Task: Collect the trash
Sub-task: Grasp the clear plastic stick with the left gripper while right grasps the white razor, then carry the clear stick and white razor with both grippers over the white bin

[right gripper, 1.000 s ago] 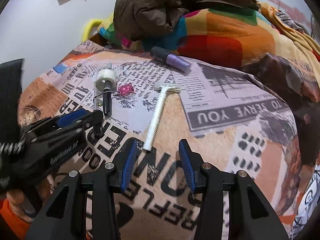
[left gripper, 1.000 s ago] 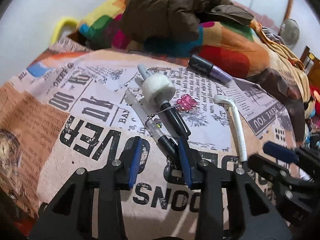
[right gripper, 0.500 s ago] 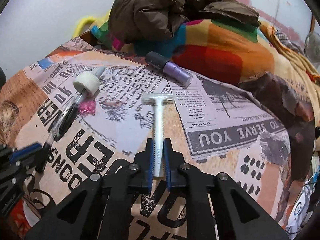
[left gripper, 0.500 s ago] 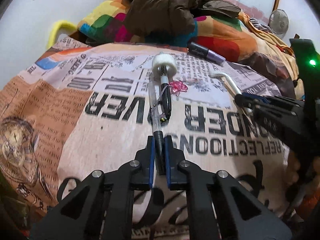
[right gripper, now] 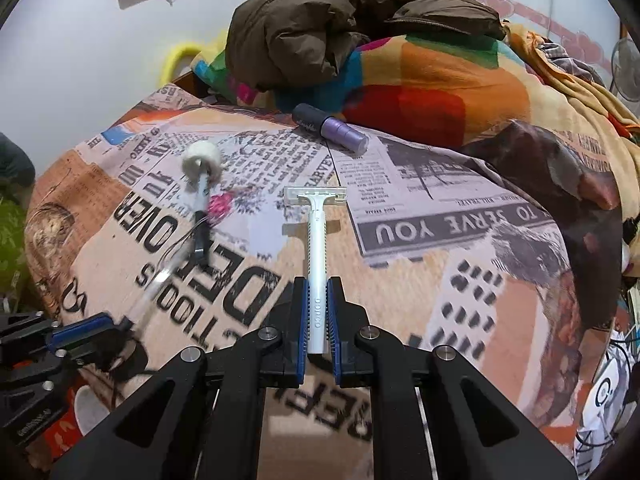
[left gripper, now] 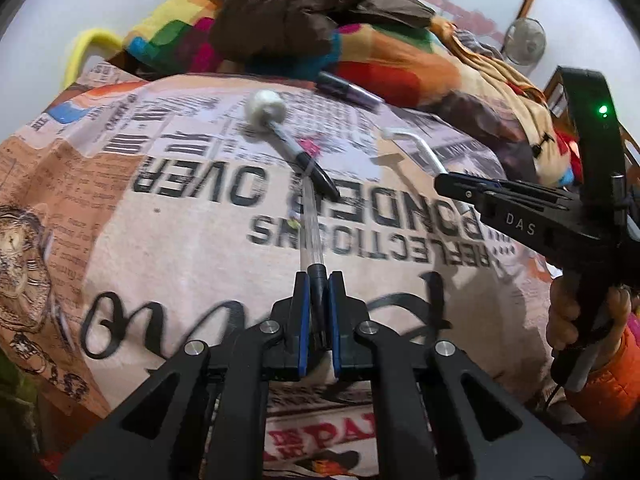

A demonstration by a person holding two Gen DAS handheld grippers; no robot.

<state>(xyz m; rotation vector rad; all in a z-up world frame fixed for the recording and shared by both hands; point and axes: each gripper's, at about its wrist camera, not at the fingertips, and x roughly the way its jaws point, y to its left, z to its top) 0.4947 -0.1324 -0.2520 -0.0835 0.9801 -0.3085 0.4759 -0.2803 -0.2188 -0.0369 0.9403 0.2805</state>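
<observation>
Both tools loaded. Left gripper clamped on the dark end of a clear pen, barrel pointing out over the newspaper-print bedspread. Right gripper pinched on the handle of a white razor, head forward, apparently lifted just off the cloth

Progress, as a judgement: 2 pieces in hand, none dropped off yet; no bin or bag visible in either view, so disposal is all still to do

Left on the bed: white tape roll with a black marker stuck through it, a pink trinket just beside that, and a purple tube near the bright blanket

Obstacles: brown jacket heaped behind, clear of the items. Thin wire near the marker may snag. Left view motion-blurred, detail limited
</observation>
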